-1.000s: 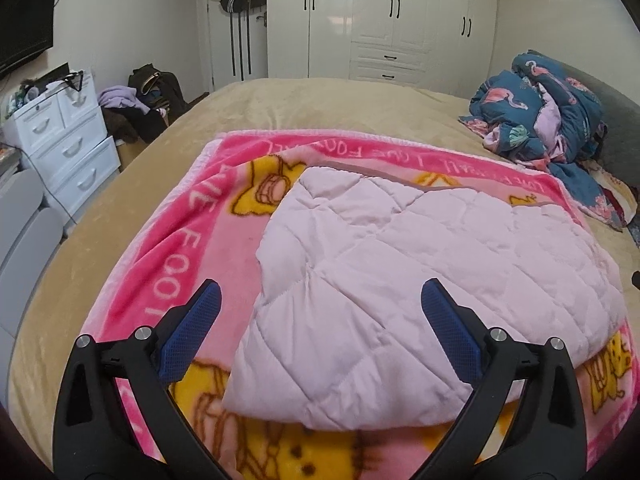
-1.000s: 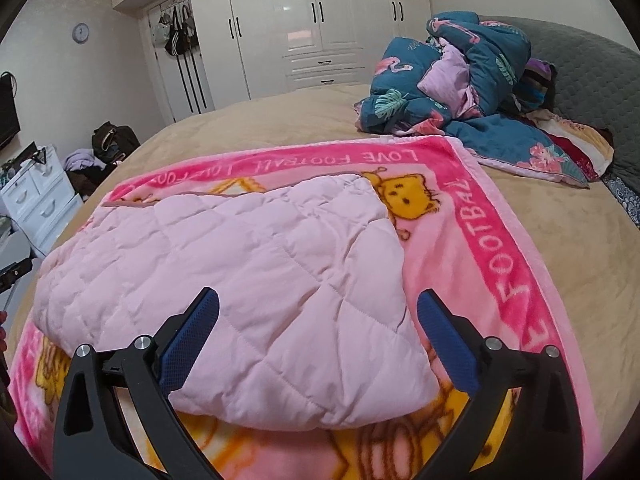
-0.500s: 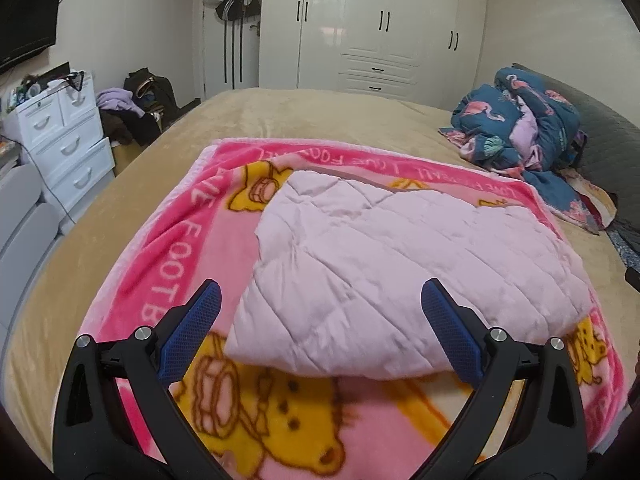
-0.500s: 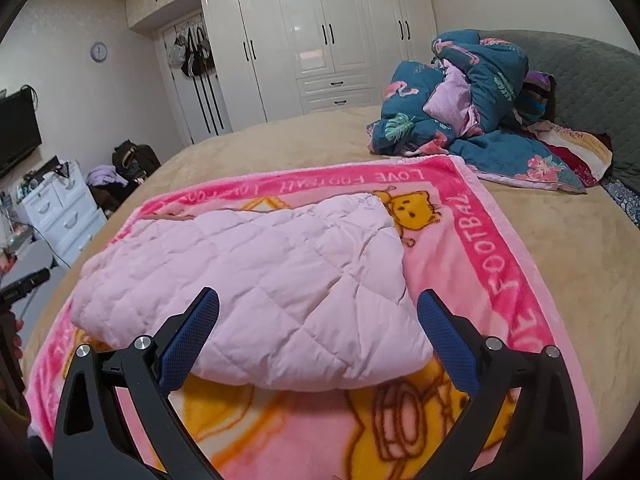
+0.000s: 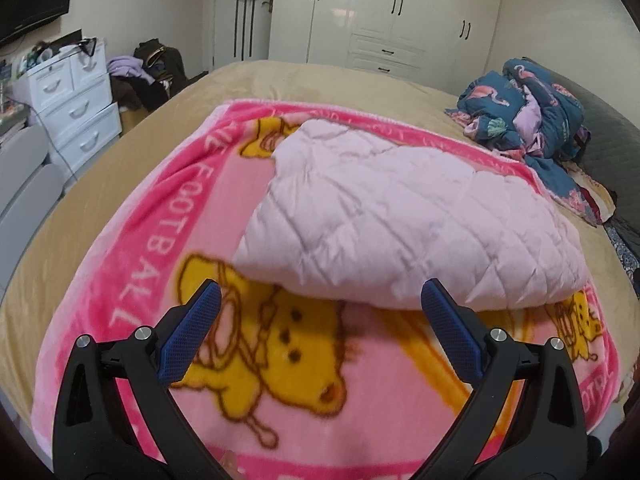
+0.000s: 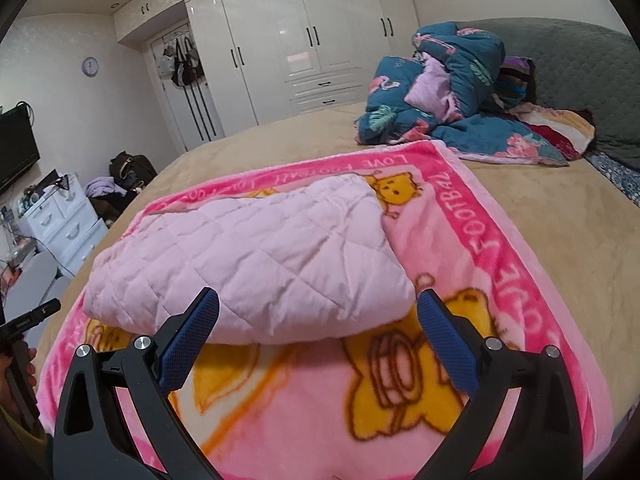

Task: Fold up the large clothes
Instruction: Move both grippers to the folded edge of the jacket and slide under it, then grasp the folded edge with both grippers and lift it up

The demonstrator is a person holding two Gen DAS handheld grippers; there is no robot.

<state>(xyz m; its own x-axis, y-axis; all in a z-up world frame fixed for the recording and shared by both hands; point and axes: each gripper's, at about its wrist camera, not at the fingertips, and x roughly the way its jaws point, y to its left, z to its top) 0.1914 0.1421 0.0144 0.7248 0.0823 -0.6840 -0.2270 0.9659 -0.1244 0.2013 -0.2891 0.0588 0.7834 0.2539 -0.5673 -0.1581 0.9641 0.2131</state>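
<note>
A pale pink quilted garment point(image 5: 400, 216) point(image 6: 256, 256) lies folded into a thick rectangle on a bright pink cartoon blanket point(image 5: 168, 216) point(image 6: 472, 240) spread over the bed. My left gripper point(image 5: 320, 300) hovers open above the blanket, just short of the garment's near folded edge. In the right wrist view my right gripper point(image 6: 318, 306) is also open, its blue fingertips level with the garment's near edge and nothing between them. The other gripper and a hand holding it point(image 6: 18, 356) show at the left edge of that view.
The tan bed point(image 5: 72, 208) extends around the blanket. A heap of blue flamingo bedding point(image 5: 532, 112) point(image 6: 448, 92) sits by the grey headboard point(image 6: 580, 60). White drawers point(image 5: 76, 100), a clothes pile point(image 5: 148, 76) and white wardrobes point(image 6: 312, 40) line the room.
Both grippers have pulled back toward the bed's near edge and away from the folded garment, so more of the cartoon blanket now shows in front. Both stay open; the garment has not moved.
</note>
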